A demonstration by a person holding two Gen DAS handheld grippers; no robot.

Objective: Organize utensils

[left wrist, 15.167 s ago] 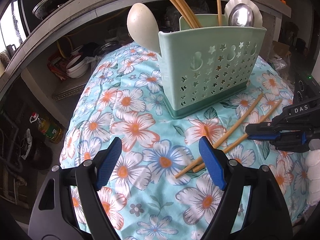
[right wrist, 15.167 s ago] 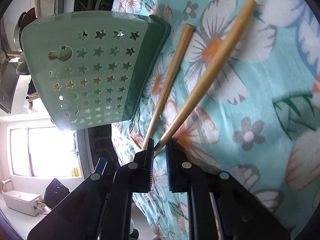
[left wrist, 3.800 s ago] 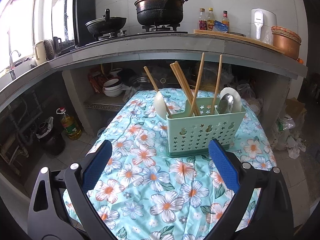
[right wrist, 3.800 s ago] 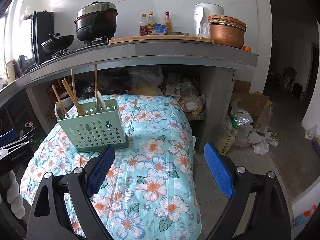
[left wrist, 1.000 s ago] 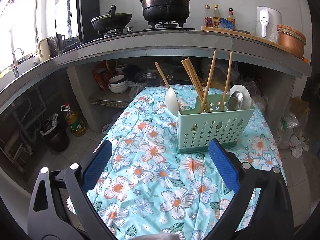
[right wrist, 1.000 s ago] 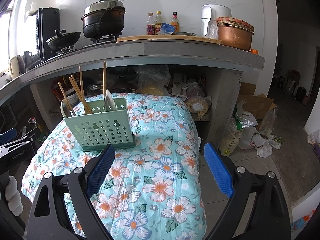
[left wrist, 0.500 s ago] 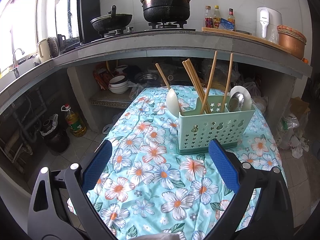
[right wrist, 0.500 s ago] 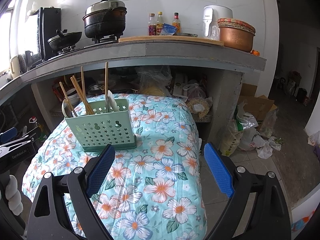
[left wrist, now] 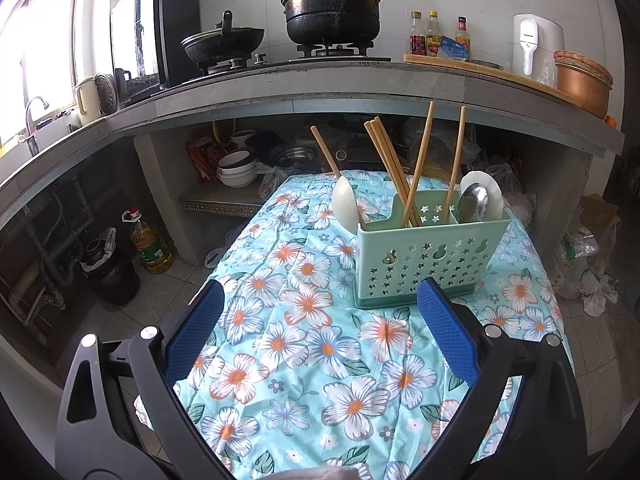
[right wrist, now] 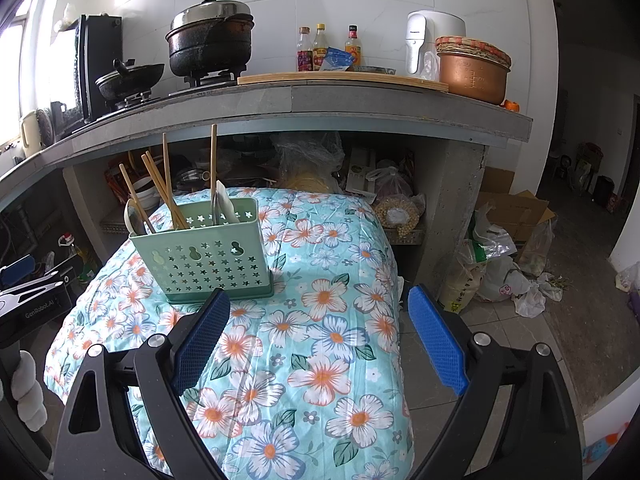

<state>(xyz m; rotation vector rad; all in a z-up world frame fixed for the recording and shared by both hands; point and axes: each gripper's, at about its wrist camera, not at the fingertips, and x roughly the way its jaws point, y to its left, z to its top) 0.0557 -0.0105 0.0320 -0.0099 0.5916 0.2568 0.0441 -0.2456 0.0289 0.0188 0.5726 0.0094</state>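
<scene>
A mint-green perforated utensil holder [left wrist: 428, 258] [right wrist: 208, 258] stands upright on a table under a floral cloth [left wrist: 304, 340] [right wrist: 320, 320]. Several wooden chopsticks [left wrist: 394, 172] [right wrist: 160, 188], a white spoon [left wrist: 345, 204] and a metal spoon [left wrist: 472, 202] stick up from it. My left gripper [left wrist: 320, 320] is open and empty, held back from the holder. My right gripper [right wrist: 318, 322] is open and empty too, to the holder's right. The left gripper's body [right wrist: 28, 308] shows at the right wrist view's left edge.
A concrete counter [left wrist: 320, 84] runs behind the table with a stove, a black pot [left wrist: 332, 4], a wok, bottles and a copper pot [right wrist: 472, 74]. Bowls and bags sit under it. An oil bottle [left wrist: 150, 244] and plastic bags [right wrist: 500, 276] are on the tiled floor.
Since 15 s ago the two chopsticks that lay on the cloth are gone from it and both grippers have pulled far back. Over the last second both views shift only slightly.
</scene>
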